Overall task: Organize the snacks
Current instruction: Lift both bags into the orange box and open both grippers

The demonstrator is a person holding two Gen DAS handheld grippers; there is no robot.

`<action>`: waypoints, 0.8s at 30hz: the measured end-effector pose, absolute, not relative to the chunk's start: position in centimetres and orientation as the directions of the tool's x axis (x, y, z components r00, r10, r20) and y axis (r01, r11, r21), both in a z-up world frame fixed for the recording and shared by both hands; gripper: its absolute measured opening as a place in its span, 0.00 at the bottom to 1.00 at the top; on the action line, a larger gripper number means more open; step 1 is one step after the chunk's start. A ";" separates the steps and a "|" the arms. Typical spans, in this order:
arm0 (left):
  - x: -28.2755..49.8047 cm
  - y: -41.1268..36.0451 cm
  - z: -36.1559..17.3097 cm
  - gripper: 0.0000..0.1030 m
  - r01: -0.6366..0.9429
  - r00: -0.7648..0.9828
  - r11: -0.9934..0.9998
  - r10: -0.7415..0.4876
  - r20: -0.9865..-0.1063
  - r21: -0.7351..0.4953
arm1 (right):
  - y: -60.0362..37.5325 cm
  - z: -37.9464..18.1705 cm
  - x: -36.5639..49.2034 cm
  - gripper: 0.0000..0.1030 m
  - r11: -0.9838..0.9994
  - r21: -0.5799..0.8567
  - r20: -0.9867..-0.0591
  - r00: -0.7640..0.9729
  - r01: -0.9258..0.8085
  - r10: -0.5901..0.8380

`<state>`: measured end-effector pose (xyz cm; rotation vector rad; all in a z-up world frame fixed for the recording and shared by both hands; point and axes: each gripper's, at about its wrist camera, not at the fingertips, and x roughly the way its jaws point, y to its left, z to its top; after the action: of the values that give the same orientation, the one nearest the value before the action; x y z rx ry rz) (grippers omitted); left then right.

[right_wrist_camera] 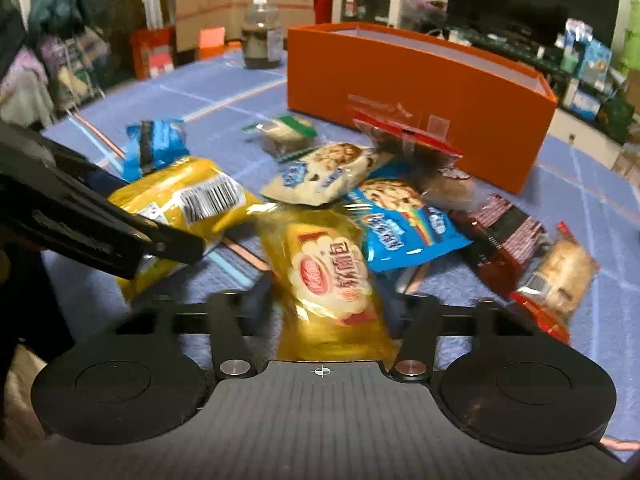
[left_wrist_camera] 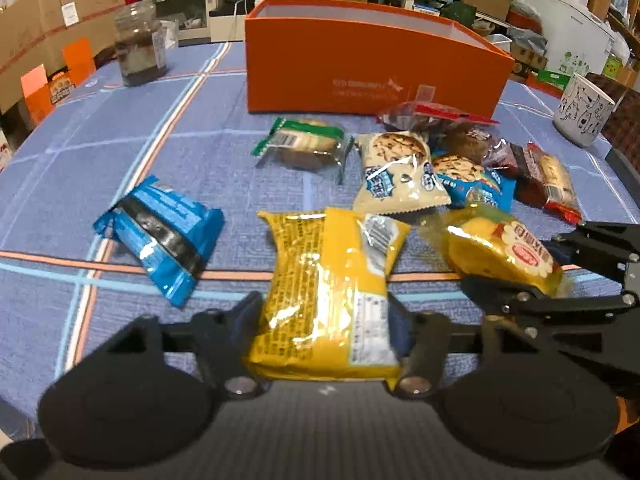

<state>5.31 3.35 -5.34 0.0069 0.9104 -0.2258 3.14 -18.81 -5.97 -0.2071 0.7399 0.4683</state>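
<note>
1. Left wrist view: left tongs (left_wrist_camera: 326, 312) grip the yellow packet (left_wrist_camera: 328, 280) crosswise, ready for carrying.
2. Right tongs (right_wrist_camera: 332, 300) clasp the yellow cake (right_wrist_camera: 332, 276) likewise.
3. Orange box (left_wrist_camera: 360, 64) waits open at twelve o'clock; remaining snacks (left_wrist_camera: 400, 168) lie on the worktop (left_wrist_camera: 120, 160) before it.

Cluttered room, stacked cardboard boxes (left_wrist_camera: 48, 12)

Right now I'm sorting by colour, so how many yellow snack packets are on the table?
2. The yellow packet with a barcode sits between the left gripper fingers; the yellow packet with a red logo sits in the right gripper. The pile may hide others.
</note>
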 end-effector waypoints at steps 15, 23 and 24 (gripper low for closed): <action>9.9 4.7 2.0 0.49 0.208 0.657 0.942 -0.335 -0.675 -0.264 | -22.6 0.3 5.0 0.24 0.906 0.197 -0.535 0.734 -0.373 0.419; 20.4 1.8 6.1 0.49 0.235 0.760 0.950 -0.312 -0.570 -0.206 | -23.1 4.7 15.5 0.24 0.954 0.124 -0.440 0.847 -0.273 0.299; 21.8 1.2 5.9 0.49 0.236 0.766 0.953 -0.303 -0.568 -0.191 | -23.1 4.6 17.2 0.24 0.958 0.121 -0.437 0.852 -0.260 0.287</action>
<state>21.84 1.21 5.85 -0.1109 0.6349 -0.2933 17.24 -23.05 4.65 0.0582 0.4693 0.2879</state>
